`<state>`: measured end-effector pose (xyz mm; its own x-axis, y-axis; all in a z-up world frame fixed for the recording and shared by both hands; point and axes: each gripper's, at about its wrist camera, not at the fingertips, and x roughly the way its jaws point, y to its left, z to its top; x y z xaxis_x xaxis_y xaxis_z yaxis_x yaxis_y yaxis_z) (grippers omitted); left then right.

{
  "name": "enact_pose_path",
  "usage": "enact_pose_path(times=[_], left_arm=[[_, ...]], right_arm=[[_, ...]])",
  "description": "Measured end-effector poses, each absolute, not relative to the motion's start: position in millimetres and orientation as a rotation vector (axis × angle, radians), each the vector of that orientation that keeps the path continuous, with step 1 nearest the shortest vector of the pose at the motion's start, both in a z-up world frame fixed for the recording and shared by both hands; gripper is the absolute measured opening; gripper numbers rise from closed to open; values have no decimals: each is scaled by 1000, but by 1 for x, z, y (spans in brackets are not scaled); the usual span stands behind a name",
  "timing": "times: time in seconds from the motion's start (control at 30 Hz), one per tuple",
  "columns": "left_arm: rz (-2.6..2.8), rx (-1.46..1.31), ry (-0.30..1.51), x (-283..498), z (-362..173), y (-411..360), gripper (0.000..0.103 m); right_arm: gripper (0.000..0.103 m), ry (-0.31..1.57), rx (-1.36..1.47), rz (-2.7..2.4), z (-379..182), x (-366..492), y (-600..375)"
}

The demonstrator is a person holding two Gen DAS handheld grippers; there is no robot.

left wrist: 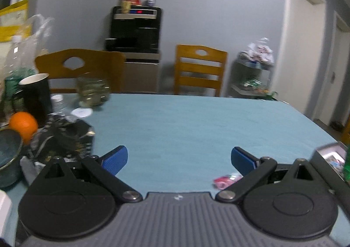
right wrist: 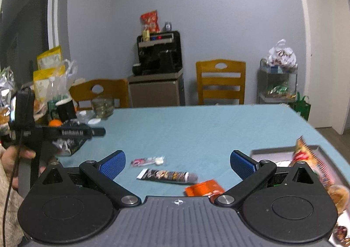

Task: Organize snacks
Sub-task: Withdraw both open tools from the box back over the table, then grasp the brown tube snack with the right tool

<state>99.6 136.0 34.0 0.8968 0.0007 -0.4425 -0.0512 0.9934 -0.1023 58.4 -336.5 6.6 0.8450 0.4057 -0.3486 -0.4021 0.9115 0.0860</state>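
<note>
In the right wrist view, three snacks lie on the blue table between my open fingers: a small pink-and-white candy packet [right wrist: 148,161], a dark snack bar [right wrist: 167,176] and an orange wrapper [right wrist: 203,187]. My right gripper [right wrist: 177,164] is open and holds nothing. A grey tray [right wrist: 271,152] with several snack packs sits at the right. In the left wrist view my left gripper [left wrist: 179,160] is open and empty above the table; the pink packet [left wrist: 226,180] shows near its right finger, and the tray [left wrist: 332,152] is at the far right. The left gripper [right wrist: 96,131] also appears, hand-held, at the left.
A black crumpled snack bag [left wrist: 65,137], an orange [left wrist: 23,125], a dark bowl [left wrist: 8,155], a black cup [left wrist: 37,96] and a glass jar [left wrist: 93,91] crowd the table's left side. Two wooden chairs [left wrist: 200,69] stand behind the table. A person's hand [right wrist: 13,159] is at the left.
</note>
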Motion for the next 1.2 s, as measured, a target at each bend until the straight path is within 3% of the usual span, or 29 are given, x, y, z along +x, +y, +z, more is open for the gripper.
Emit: enact_pose_path(times=[0.43, 0.77, 1.2], left_arm=[[79, -120, 543, 134, -2, 143, 102], [41, -105, 569, 138, -18, 126, 102], [20, -92, 590, 143, -26, 117, 102]], right_arm=[[103, 475, -105, 489, -40, 96, -295], [103, 438, -287, 508, -72, 141, -267], [103, 591, -153, 551, -81, 183, -277]])
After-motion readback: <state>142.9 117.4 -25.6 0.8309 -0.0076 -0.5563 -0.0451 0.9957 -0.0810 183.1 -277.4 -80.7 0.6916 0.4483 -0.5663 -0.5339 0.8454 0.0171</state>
